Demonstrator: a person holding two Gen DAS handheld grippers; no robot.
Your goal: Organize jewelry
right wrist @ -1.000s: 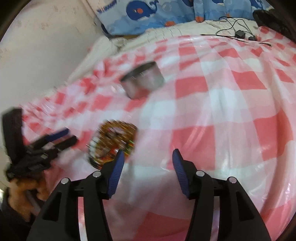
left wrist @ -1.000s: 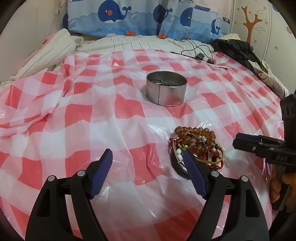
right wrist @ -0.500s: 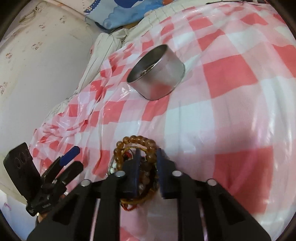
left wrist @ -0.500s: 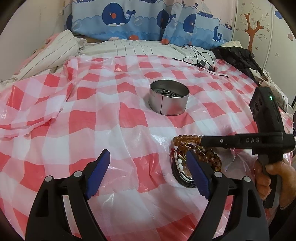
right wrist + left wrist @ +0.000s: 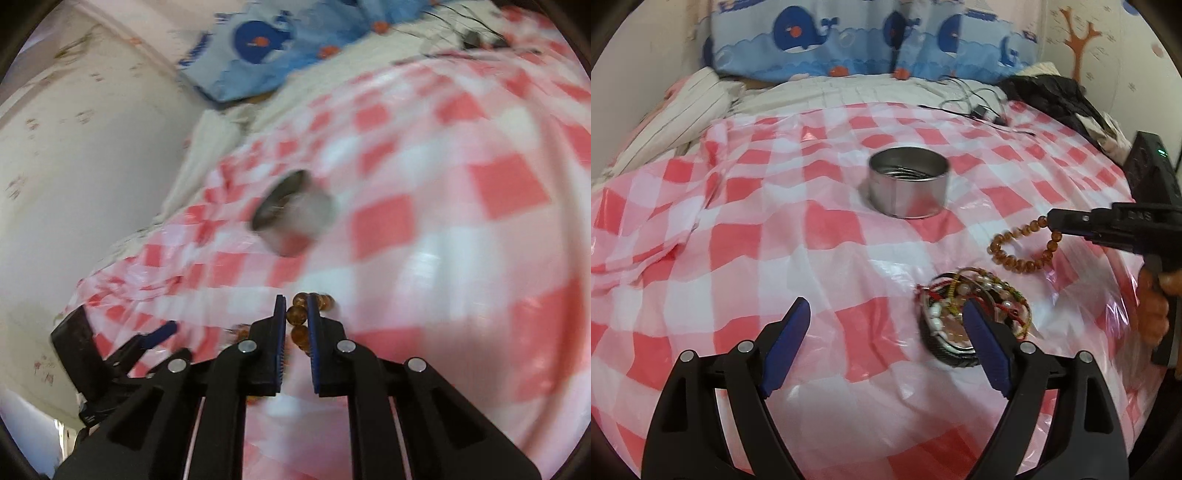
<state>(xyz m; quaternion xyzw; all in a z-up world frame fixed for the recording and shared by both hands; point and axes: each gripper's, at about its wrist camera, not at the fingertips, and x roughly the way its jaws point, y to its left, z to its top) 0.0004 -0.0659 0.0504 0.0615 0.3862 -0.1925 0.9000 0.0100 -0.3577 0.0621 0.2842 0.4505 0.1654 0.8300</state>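
I'm pinching the amber bracelet (image 5: 1019,247) in my right tool (image 5: 297,314), carrying it; next, release over the tin (image 5: 908,186) ahead.

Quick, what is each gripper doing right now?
Left gripper: open, holding nothing.
Right gripper: shut on the amber beaded bracelet, which hangs from it above the red-and-white checked plastic cloth.

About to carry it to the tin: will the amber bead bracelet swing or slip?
The amber bead bracelet is probably floppy: it droops in a loop below the right gripper. It may swing. Round glossy beads, only a few pinched, could slip.
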